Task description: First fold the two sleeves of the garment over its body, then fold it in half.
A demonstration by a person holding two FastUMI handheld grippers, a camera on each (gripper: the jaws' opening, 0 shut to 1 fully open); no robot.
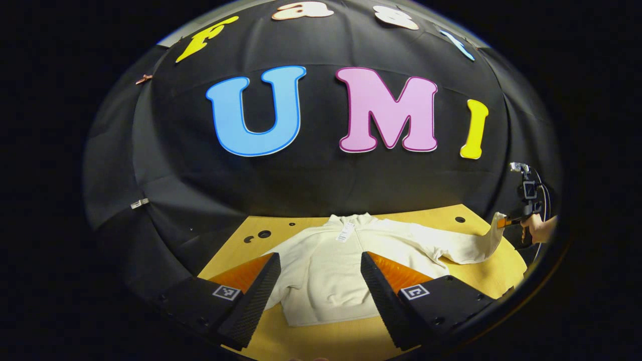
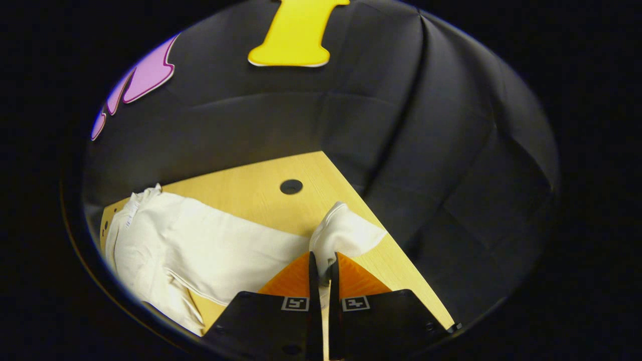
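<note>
right gripper (image 2: 321,271) pinches sleeve cuff (image 2: 346,230) — table (image 2: 261,190) beneath

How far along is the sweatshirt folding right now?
Early. Nothing looks folded: the cream long-sleeved sweatshirt lies flat on the yellow wooden table. In hand: the right hand-held gripper is shut on one sleeve cuff. The left hand-held gripper hangs open over the body. Left: both sleeve folds, then the halving.

Left view wide over table (image 1: 481,278); right view close; both share garment (image 1: 326,271).
</note>
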